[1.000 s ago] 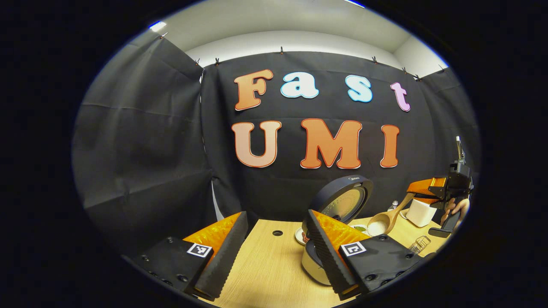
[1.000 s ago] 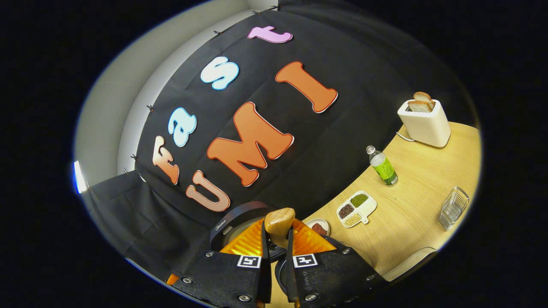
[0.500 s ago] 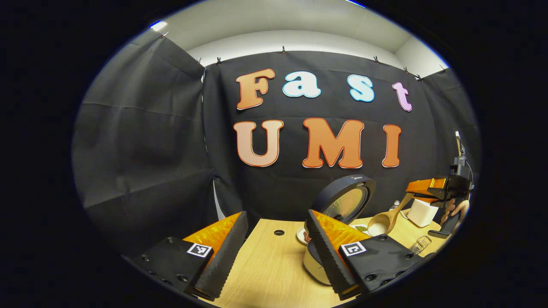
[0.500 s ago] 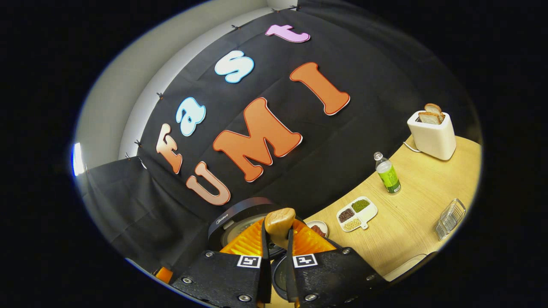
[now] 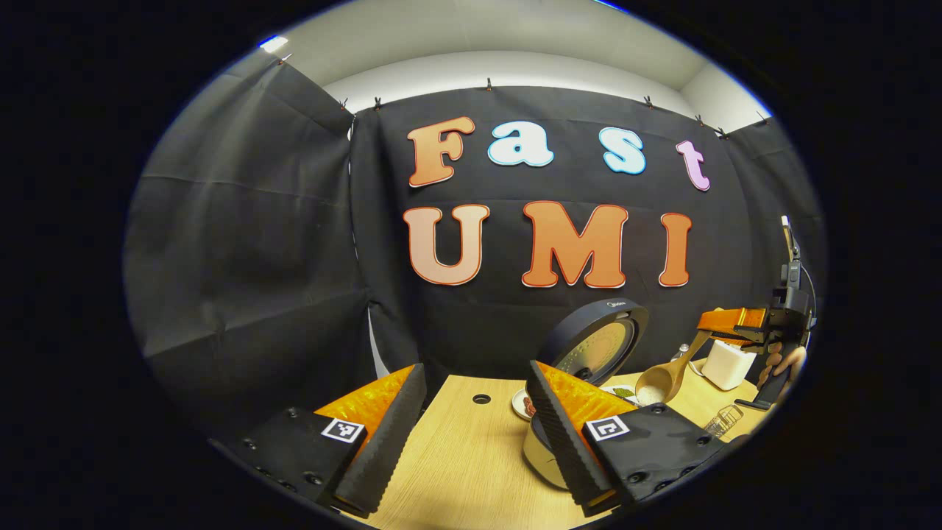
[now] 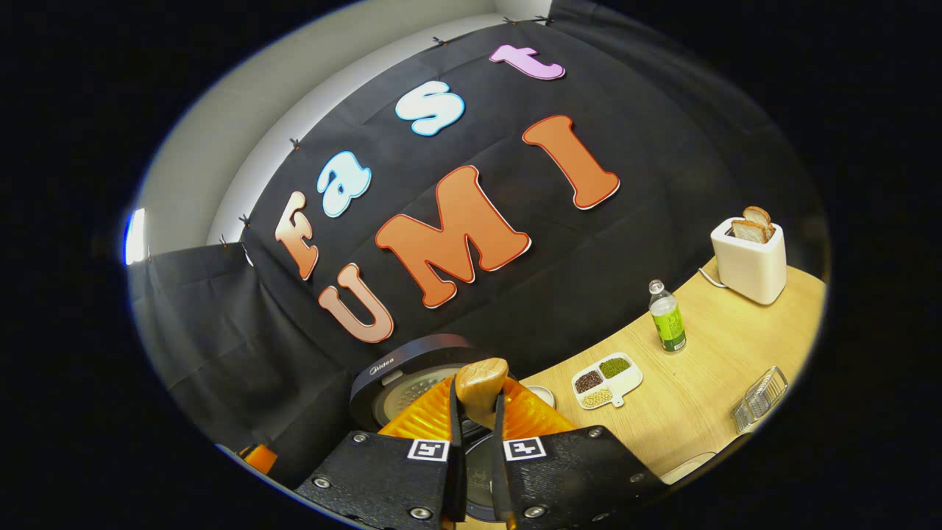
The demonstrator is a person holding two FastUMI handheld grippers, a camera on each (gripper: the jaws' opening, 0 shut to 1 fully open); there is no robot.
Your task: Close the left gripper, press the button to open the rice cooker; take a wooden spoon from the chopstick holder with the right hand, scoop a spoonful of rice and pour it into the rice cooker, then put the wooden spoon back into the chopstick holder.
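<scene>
The raised dark round lid of the rice cooker (image 6: 412, 368) carries a small pale brand mark near its rim, in the right gripper view; it looks like "Midea", though the letters are too small to be sure. The green label on the clear plastic bottle (image 6: 667, 318) is unreadable. Square black-and-white coded markers sit on the tongs' black bodies.

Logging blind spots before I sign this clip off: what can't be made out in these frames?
- Rice cooker pot, left gripper view: hidden behind the left gripper's right finger.
- Wooden spoon bowl, left gripper view: too small to tell whether rice remains.
- Spoon bowl, right gripper view: hidden below the right gripper.
- Chopstick holder, right gripper view: contents too small.
</scene>
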